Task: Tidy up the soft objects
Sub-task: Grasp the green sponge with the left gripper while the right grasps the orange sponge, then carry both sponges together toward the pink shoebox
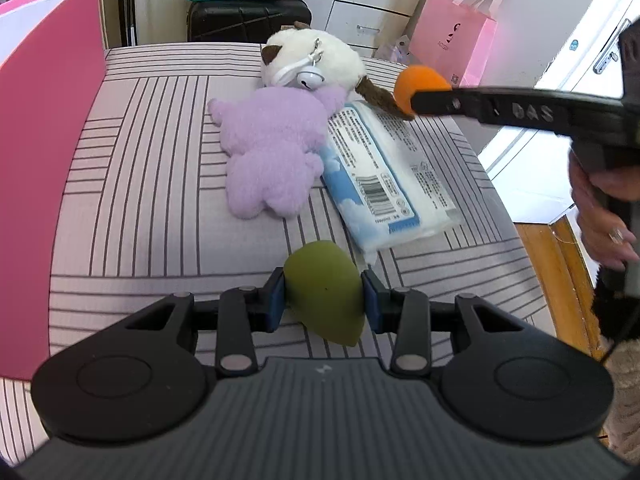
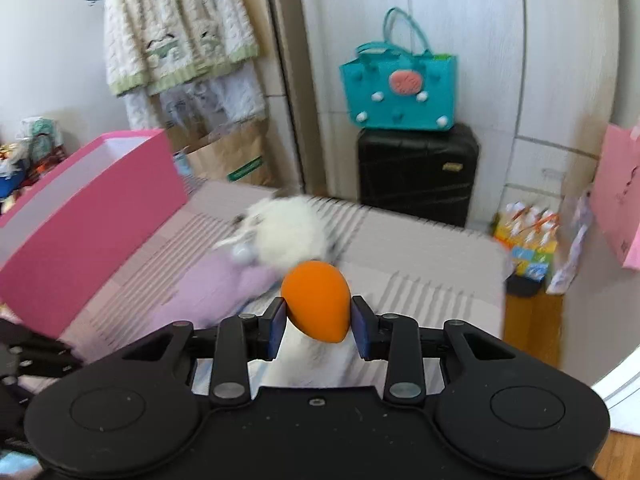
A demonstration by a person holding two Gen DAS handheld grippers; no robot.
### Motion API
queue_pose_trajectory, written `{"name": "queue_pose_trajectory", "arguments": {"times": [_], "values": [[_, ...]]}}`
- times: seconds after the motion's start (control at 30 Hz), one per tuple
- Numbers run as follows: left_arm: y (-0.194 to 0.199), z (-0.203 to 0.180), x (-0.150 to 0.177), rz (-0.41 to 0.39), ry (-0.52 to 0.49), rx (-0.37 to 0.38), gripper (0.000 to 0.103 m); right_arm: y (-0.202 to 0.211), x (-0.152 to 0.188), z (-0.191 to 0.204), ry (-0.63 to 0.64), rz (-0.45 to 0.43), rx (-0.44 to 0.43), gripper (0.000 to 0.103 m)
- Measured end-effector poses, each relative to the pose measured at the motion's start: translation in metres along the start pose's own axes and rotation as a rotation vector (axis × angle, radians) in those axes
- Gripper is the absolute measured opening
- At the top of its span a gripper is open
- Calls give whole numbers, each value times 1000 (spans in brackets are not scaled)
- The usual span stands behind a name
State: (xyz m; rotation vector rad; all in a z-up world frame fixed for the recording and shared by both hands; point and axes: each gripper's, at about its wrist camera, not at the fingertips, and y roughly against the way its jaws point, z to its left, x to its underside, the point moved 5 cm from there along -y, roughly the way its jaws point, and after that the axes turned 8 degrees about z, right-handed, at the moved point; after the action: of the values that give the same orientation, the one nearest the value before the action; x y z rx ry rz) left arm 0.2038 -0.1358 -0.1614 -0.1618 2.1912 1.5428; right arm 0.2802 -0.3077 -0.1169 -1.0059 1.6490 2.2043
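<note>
My left gripper (image 1: 324,300) is shut on a green egg-shaped sponge (image 1: 324,288), held above the striped bed (image 1: 140,160). My right gripper (image 2: 318,320) is shut on an orange egg-shaped sponge (image 2: 316,300); it also shows in the left wrist view (image 1: 420,88), above the bed's far right. A purple plush toy (image 1: 272,152), a white plush with a bell (image 1: 316,60) and a blue-and-white tissue pack (image 1: 384,176) lie on the bed. A pink box (image 2: 92,216) stands open at the bed's left; its wall fills the left of the left wrist view (image 1: 48,160).
A black suitcase (image 2: 416,172) with a teal bag (image 2: 400,92) on top stands behind the bed. A pink paper bag (image 1: 452,40) hangs at the right by the wardrobe. Wooden floor (image 1: 560,272) lies past the bed's right edge.
</note>
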Motion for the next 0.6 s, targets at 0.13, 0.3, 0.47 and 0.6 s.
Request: {"name": "queue_pose_trajectory", "arguments": {"times": [0.13,0.3,0.47,0.6], "values": [[4,1,7,1,5,-1,38,10,15,20,-3,28,-54,40],[12,4,18,6,7,10,38,22,33,45,9,47,-83,40],[27,6,27,-3,-4,17,38,32,48,65,11,79,-119,40],[41,7,34,11,-23,39,38,41,57,82,11,102,-158,40]]}}
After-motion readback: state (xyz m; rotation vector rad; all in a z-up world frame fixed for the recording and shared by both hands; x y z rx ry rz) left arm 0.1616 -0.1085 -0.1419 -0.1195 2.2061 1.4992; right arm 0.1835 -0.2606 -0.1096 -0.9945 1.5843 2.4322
